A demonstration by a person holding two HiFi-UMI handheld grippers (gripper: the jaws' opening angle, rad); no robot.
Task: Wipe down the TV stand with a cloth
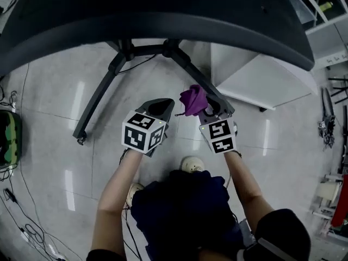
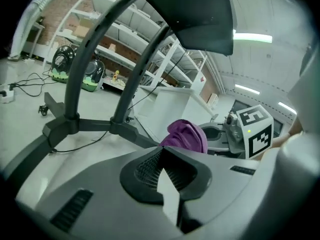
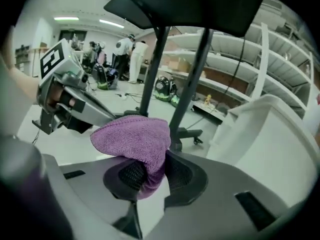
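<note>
Purple cloth is pinched in the right tongs. The jaws are clamped on a lower fold, and the bulk is bunched above the tips. The left tongs are closed tip to tip with nothing between them, just beside the right ones. Both hang low over the floor by the near right leg of the black TV stand. In the head view the cloth sits over that leg, but we cannot tell if it touches.

Handling, our call: the cloth looks like microfibre, soft, light and floppy, with little slip risk in the textured jaws. The grip on one fold leaves a loose wad. That is fine for rubbing along a thin leg, but it will likely drag or fold back under pressure. We would hold nearer the middle so a pad of fabric faces the leg.

Hidden: the TV covers the stand's post and upper parts. The right tongs cover that leg's foot. Any rear legs are out of sight.
</note>
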